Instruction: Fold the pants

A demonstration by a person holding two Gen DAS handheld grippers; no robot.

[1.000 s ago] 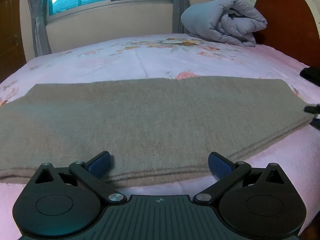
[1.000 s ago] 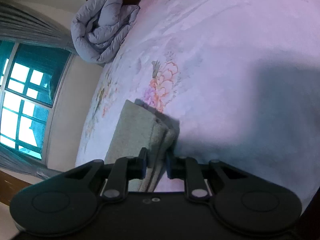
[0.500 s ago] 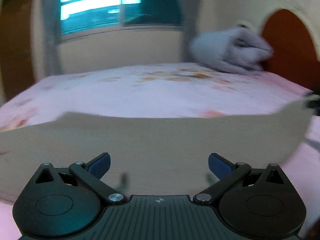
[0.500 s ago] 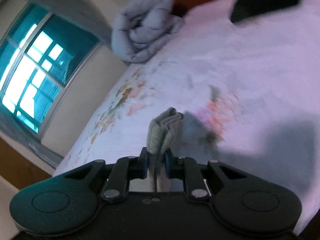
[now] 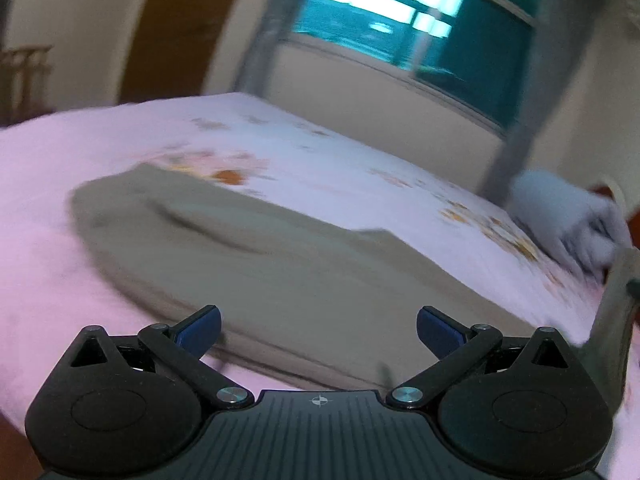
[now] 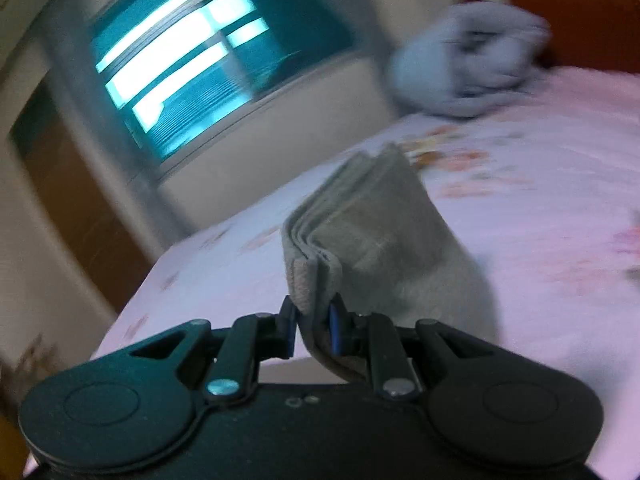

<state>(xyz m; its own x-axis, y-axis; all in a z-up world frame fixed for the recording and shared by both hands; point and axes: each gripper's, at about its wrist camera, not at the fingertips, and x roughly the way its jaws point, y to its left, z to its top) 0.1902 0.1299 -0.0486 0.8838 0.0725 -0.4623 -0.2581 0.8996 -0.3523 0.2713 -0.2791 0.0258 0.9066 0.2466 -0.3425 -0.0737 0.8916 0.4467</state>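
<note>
The khaki pants [image 5: 280,264] lie folded lengthwise across the pink floral bed [image 5: 80,152]. My left gripper [image 5: 318,328] hovers at their near edge with its blue pads wide apart and nothing between them. At the right edge of the left wrist view, one end of the pants [image 5: 616,292] rises off the bed. My right gripper [image 6: 314,320] is shut on that layered end of the pants [image 6: 372,216], which it holds above the mattress. Both views are blurred by motion.
A rolled grey duvet [image 6: 472,60] lies at the head of the bed by the brown headboard [image 6: 580,12]. A window [image 5: 400,24] with grey curtains is behind the bed, and a wooden door [image 5: 180,28] stands at its left.
The right gripper has lifted the end of the pants off the bed and rolled towards upright. The left gripper has swung left along the pants and stays open.
</note>
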